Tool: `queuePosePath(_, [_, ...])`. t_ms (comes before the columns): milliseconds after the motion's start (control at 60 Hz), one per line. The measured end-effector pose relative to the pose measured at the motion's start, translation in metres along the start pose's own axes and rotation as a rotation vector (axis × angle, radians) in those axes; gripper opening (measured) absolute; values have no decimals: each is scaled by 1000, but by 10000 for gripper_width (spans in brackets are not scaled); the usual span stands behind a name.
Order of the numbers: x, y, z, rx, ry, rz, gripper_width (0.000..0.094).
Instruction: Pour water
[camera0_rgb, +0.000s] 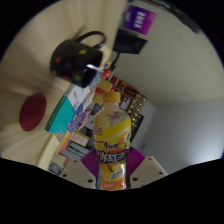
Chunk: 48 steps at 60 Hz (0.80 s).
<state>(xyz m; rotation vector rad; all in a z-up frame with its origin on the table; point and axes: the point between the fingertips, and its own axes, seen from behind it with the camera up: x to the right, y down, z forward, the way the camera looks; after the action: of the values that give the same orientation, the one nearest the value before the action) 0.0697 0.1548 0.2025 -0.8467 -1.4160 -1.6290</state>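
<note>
We hold the yellow bottle upright at six o'clock, gripper fingers clamped on its lower body, presumably to carry it for pouring; a black kettle sits at eleven o'clock on the table.

**Bottle between the jaws, kettle beyond on the bench**

A yellow plastic bottle with a printed label stands upright between the two fingers of the gripper, its base down by the pads; whether the pads touch it cannot be told. Behind it and to the left, well apart, a black rounded kettle with a loop handle sits on the pale bench. A dark red round disc lies on the bench left of the bottle, nearer than the kettle. Flat printed packets lie between the disc and the bottle. A purple box stands far behind, right of the kettle.
</note>
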Motion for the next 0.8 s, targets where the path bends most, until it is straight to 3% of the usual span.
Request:
queuePosePath(217, [-5, -29, 31, 37, 27, -288, 334])
queuePosePath(483, [5, -36, 34, 60, 44, -279, 335])
queuePosePath(567, [17, -22, 33, 46, 43, -11, 332])
queuePosePath(683, [14, 1, 8, -11, 31, 766, 335])
queuePosePath(783, [-11, 1, 17, -19, -132, 1443, 335])
queuePosePath(800, [-25, -8, 8, -23, -88, 1573, 334])
